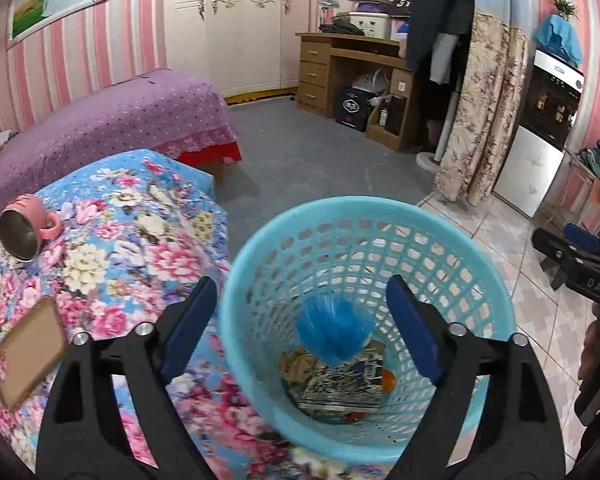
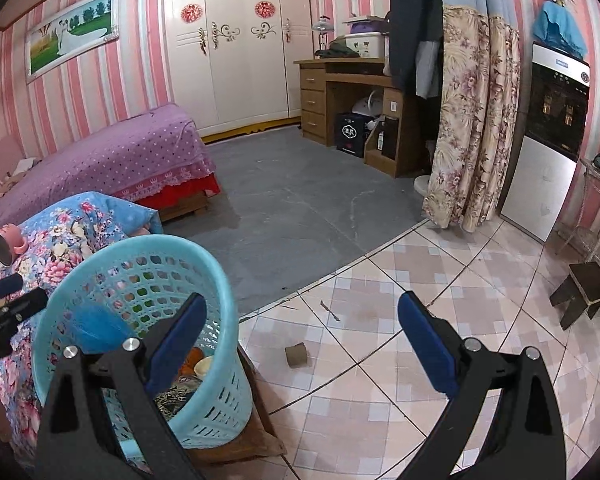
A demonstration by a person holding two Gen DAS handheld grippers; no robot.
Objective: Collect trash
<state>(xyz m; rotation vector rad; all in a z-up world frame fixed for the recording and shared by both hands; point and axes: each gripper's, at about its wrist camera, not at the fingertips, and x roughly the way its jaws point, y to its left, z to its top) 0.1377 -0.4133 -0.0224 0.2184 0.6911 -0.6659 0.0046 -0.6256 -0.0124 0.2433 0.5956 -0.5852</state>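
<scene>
left tongs (image 1: 300, 328) released over basket (image 1: 256, 240) | blue trash (image 1: 332, 332) below | right tongs (image 2: 300, 336) released

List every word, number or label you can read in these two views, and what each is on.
"DAS": on the black body of the right gripper, at the right edge of the left wrist view.
"5T" (cut off): on a dark cap on the desk.
Too small or blurred: the black box under the desk, the water dispenser's badge, the printed packaging in the blue basket.
</scene>
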